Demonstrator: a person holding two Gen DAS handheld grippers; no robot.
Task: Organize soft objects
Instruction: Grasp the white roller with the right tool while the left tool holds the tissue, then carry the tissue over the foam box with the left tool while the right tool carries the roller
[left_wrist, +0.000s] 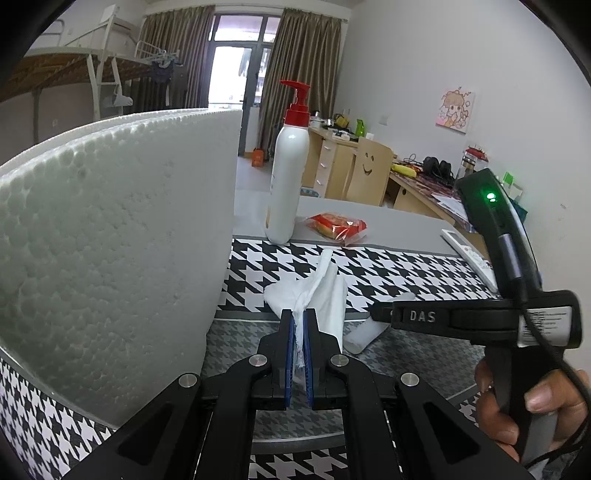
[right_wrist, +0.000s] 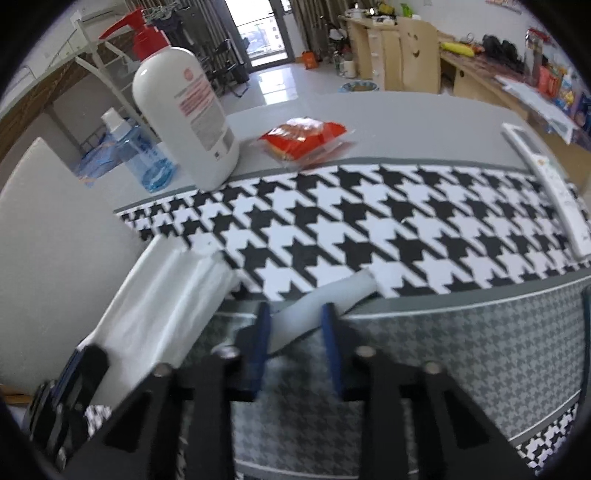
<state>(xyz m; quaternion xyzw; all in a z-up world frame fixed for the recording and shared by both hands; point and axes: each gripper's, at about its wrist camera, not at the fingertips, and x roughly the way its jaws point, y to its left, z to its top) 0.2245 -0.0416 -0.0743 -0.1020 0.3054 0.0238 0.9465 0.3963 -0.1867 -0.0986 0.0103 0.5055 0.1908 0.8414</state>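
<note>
My left gripper (left_wrist: 299, 314) is shut on a crumpled white tissue (left_wrist: 317, 291) and holds it just above the houndstooth mat (left_wrist: 388, 266). The tissue also shows at the left of the right wrist view (right_wrist: 166, 295). A small white rolled piece (right_wrist: 325, 299) lies on the mat; it also shows in the left wrist view (left_wrist: 364, 336). My right gripper (right_wrist: 295, 314) is open with its blue pads either side of that roll's near end. The right gripper body (left_wrist: 480, 317) shows at the right of the left wrist view.
A large white foam block (left_wrist: 110, 251) stands at the left. A white pump bottle (left_wrist: 286, 177), a red snack packet (left_wrist: 338, 227), a blue bottle (right_wrist: 142, 155) and a white remote (right_wrist: 546, 184) sit on the table.
</note>
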